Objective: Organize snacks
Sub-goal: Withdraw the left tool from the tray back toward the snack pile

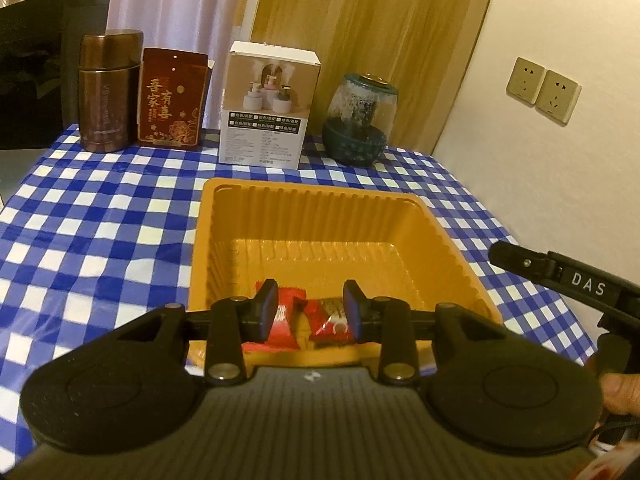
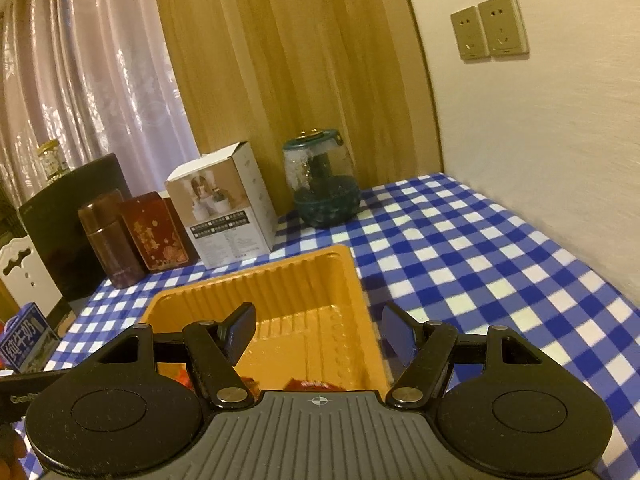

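An orange plastic tray (image 1: 440, 240) sits on the blue-checked tablecloth; it also shows in the right wrist view (image 2: 320, 280). Two red-wrapped snacks lie at its near end: one (image 1: 286, 320) on the left, one (image 1: 332, 318) on the right. My left gripper (image 1: 310, 306) hovers over them with its jaws apart, empty. My right gripper (image 2: 320, 334) is open wide above the tray's near right part, empty; red wrappers (image 2: 308, 384) peek out just under its body. Its arm (image 1: 568, 280) shows at the right of the left wrist view.
At the table's back stand a brown flask (image 1: 106, 96), a red box (image 1: 172, 100), a white carton (image 1: 268, 108) and a glass jar (image 1: 360, 120). A black box (image 1: 40, 64) is at the far left. A blue milk carton (image 2: 28, 340) stands left. The wall runs along the right.
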